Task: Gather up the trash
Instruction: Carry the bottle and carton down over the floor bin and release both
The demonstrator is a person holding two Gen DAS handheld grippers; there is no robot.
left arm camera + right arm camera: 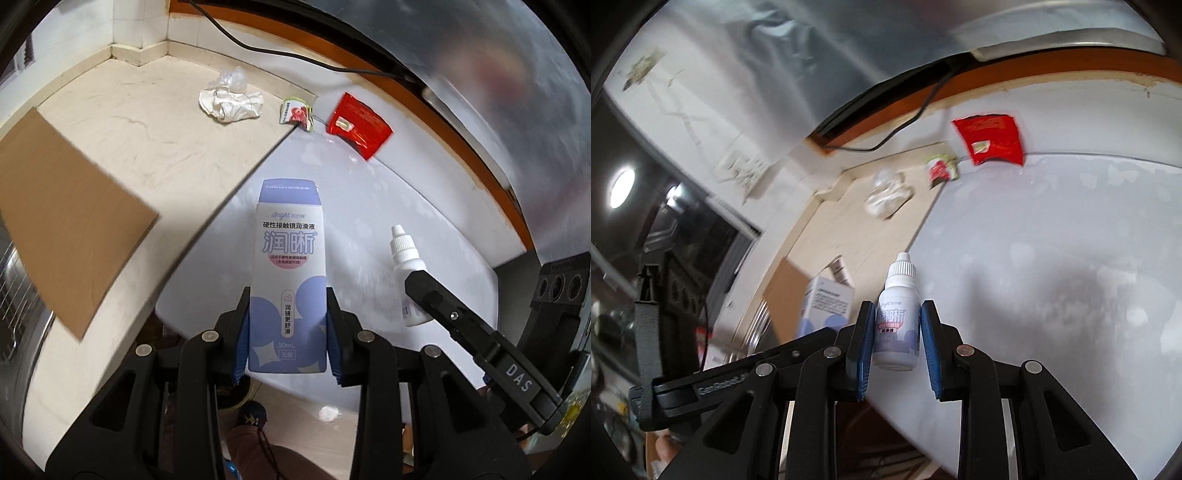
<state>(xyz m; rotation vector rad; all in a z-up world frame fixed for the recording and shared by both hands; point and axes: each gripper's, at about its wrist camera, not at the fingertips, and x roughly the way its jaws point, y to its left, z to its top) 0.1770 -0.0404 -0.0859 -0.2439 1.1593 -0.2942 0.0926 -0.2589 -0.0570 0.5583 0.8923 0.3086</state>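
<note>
Evidently both hands carry trash: the left gripper [288, 325] clamps the eye-drop carton [288, 273], the right gripper [894, 343] pinches the small dropper bottle [897, 321]. Steady, firm grips suit the carry. Red sachet [358, 125], small wrapper [295, 112] and crumpled tissue [231, 103] remain on the counter; a cardboard sheet [70, 214], somewhat blurred, lies near the left.

— How many things were held?
— Two: one carton [288, 280] in the left claw [288, 328], one dropper bottle [897, 317] in the right claw [895, 354].
— And beyond the claws, on the counter [147, 147]?
— One red packet [358, 123], one small wrapper [295, 112], one crumpled tissue [231, 105], one clear plastic scrap [232, 78], one cardboard sheet [62, 221].
</note>
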